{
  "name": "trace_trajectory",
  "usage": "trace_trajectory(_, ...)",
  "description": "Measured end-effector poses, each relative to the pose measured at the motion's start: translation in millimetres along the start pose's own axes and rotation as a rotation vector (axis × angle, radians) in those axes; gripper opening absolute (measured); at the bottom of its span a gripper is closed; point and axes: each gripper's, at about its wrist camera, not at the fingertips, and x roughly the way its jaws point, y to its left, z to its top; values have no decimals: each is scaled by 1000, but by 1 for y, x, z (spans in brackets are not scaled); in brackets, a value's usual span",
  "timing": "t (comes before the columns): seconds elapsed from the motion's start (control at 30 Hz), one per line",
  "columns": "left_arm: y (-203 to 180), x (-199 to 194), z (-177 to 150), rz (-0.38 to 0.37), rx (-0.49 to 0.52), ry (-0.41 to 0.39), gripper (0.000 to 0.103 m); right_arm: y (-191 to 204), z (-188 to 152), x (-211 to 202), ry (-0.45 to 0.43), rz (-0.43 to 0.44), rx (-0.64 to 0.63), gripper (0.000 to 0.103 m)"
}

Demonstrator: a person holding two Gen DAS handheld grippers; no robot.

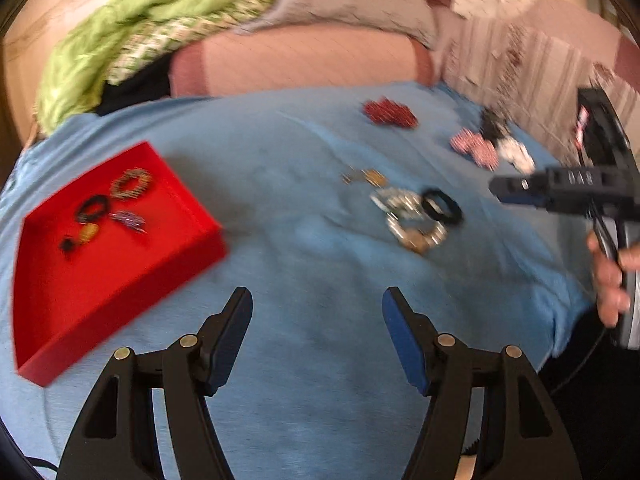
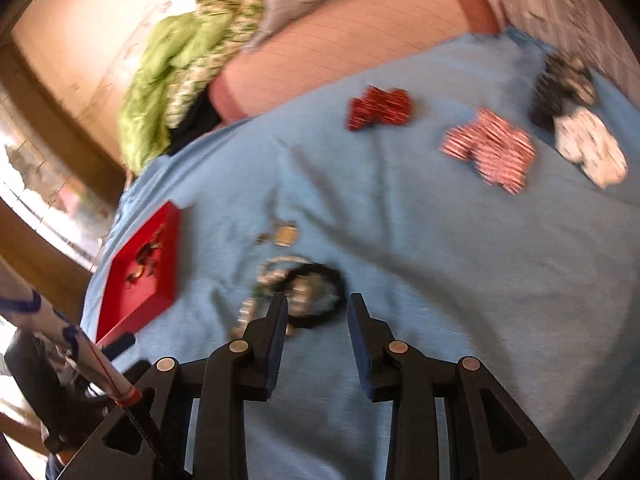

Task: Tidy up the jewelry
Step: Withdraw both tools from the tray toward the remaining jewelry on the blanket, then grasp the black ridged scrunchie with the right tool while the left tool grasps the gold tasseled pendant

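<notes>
Blue cloth [image 1: 304, 184] covers the bed, with a pink bolster [image 1: 296, 60] and green fabric [image 1: 132, 20] heaped along its far edge. Both views are motion-blurred.

Red tray [image 1: 120, 280] sits near the cloth's left edge; inside it lie a beaded bracelet [image 1: 132, 184], a black ring-shaped piece [image 1: 93, 208] and a few smaller items (too blurred to name).

Loose jewelry lies mid-cloth: silver chain bracelets [image 1: 412, 220] touching a black band [image 1: 442, 206], with a small gold-toned piece [image 1: 368, 177] just beyond them.

Toward the far right corner: a dark red patterned bow [image 2: 380, 108], a pink striped bow [image 2: 492, 148], then a black-and-white one [image 2: 564, 84] beside a white one [image 2: 592, 148].

Left tool [image 1: 317, 300]: jaws spread wide, nothing between them, hovering over bare cloth between tray and chain pile.

Right tool [image 2: 318, 308]: jaws partly apart, nothing pinched; its left finger [image 2: 276, 320] overlaps the black band and chains in view (contact cannot be told). A hand [image 1: 610, 276] grips its handle at the cloth's right edge.
</notes>
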Motion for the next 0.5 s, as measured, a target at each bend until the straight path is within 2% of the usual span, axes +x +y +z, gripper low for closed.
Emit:
trace_trajectory(0.3, -19, 19, 2, -45, 24, 33, 67, 7, 2, 17, 36, -27, -61, 33)
trace_trajectory(0.5, -21, 21, 5, -81, 22, 27, 67, 11, 13, 41, 61, -63, -44, 33)
